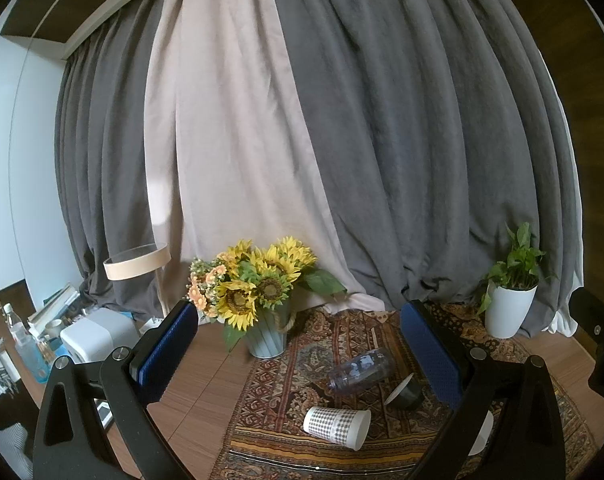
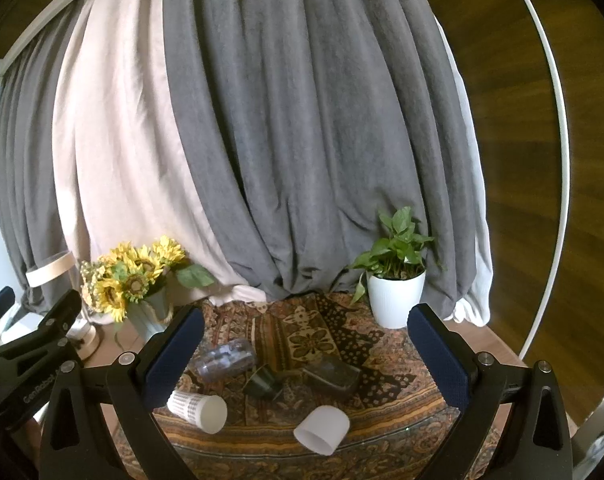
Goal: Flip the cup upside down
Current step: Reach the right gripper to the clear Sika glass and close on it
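Note:
Several cups lie on their sides on a patterned rug [image 2: 302, 336]. A checked paper cup [image 1: 337, 427] [image 2: 197, 410] lies at the front left. A plain white cup [image 2: 322, 428] lies at the front middle, partly hidden behind my left finger in the left wrist view [image 1: 484, 432]. A clear plastic cup [image 1: 362, 370] [image 2: 225, 359], a small dark cup [image 1: 405, 392] [image 2: 263, 384] and a dark glass tumbler [image 2: 333, 376] lie further back. My left gripper [image 1: 299, 350] and right gripper [image 2: 306, 354] are both open and empty, held above the cups.
A sunflower vase [image 1: 265, 334] [image 2: 149, 316] stands at the back left of the wooden table [image 1: 205, 392]. A white plant pot [image 1: 508, 312] [image 2: 396, 300] stands at the back right. Curtains hang behind. Bottles and a white appliance [image 1: 97, 338] sit at the left.

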Demonstrator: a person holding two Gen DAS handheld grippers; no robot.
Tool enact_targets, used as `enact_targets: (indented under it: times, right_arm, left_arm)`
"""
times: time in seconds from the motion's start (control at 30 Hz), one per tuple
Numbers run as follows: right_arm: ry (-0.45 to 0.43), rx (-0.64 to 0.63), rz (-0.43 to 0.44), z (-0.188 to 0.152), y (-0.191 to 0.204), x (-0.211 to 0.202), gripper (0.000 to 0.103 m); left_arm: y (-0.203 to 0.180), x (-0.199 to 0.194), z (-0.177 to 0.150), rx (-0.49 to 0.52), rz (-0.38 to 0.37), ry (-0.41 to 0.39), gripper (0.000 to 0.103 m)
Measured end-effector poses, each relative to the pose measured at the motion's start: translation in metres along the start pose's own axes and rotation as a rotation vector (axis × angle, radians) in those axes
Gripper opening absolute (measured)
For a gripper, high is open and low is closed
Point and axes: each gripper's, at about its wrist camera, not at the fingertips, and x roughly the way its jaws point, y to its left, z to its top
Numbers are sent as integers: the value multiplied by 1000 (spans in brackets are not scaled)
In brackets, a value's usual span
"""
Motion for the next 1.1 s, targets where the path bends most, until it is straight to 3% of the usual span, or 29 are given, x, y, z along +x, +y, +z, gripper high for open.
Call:
enact_targets:
  times: [0.4, 0.57, 0.87, 1.1]
  right_arm:
    - [7, -1, 0, -2, -4, 4, 102]
    - [72, -25, 16, -3, -11, 20, 102]
    - [378, -119, 133, -18, -41, 101, 102]
    - [579, -231, 237, -34, -51, 166, 102]
  left_arm:
    - [-10, 5, -2, 12, -5, 14, 103]
    - [-28, 17, -11, 27, -14, 85, 103]
    - [-72, 55, -38, 3, 55, 275, 103]
    - [-98, 87, -68, -72, 159, 428, 103]
